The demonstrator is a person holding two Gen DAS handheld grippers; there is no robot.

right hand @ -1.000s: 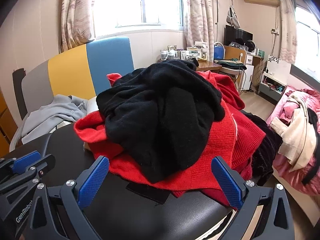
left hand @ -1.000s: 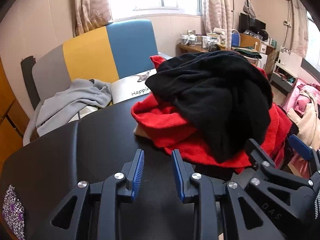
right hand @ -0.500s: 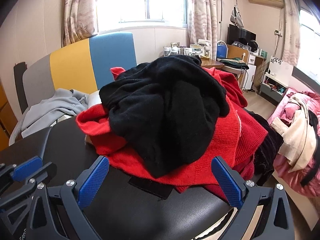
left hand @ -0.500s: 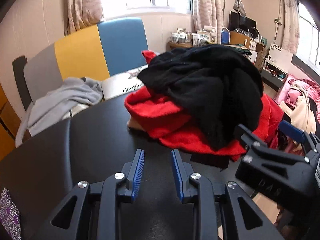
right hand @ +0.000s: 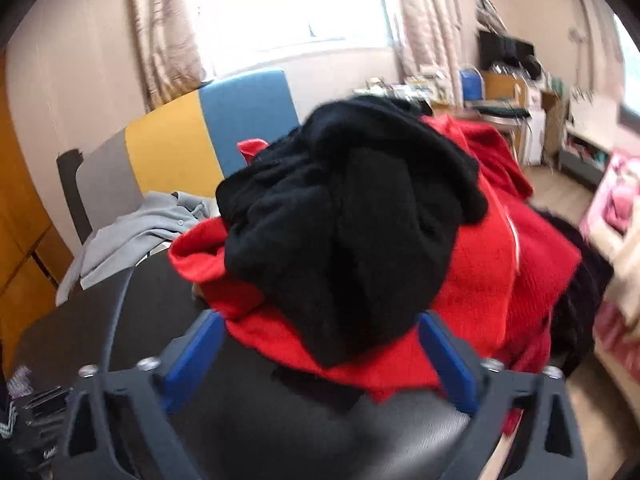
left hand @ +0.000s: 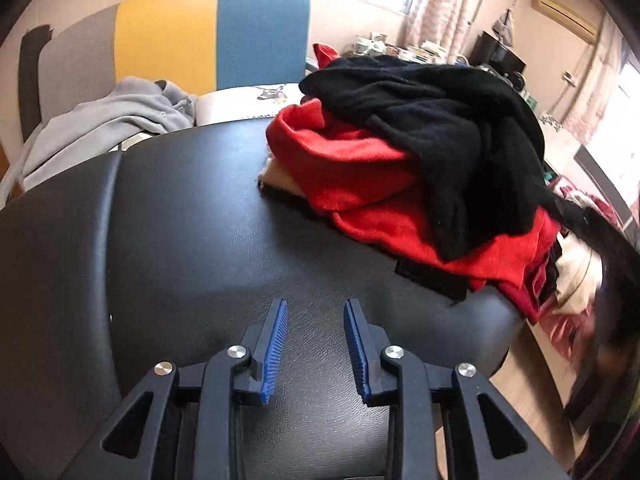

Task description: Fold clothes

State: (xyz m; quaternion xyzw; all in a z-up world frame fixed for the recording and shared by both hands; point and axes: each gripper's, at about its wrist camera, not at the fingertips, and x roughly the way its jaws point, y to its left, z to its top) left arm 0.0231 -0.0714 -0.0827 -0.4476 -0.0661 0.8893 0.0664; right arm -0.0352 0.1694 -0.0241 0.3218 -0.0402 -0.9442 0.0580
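Clothes pile: I am looking at a heap lying on the far right part of the black padded table (left hand: 168, 240), spilling over its right edge.
Black garment (right hand: 344, 232): it is sitting crumpled on top of the heap, its lower tip hanging toward me over the red one.
Red garment (right hand: 472, 280): it is lying spread under the black one, its near hem resting on the table top; a pale cloth (left hand: 280, 178) is peeking out beneath its left end.
Right gripper (right hand: 320, 360): I am holding it low at the near edge of the heap, and its jaws are closing. The black tip and the red hem are sitting between the blue pads (right hand: 448, 364), but I am not seeing the pads pressing on the cloth, so it is gripping nothing.
Left gripper (left hand: 314, 354): I am holding it over bare table, near and left of the heap, pointing steeply down. Its jaws are standing partly apart and are easing slightly wider, with nothing between the ribbed blue pads (left hand: 274, 354).
Grey garment (left hand: 108, 124): it is lying draped off the far left side of the table, well apart from the heap.
Backdrop: a grey, yellow and blue panel (left hand: 208, 36) is standing behind the table on the far left, with curtains (right hand: 168, 28) and a bright window above it.
Far right: a cluttered desk (right hand: 504, 92) is standing against the wall, and more clothes in pink and cream (left hand: 576, 280) are lying beyond the table's right edge.
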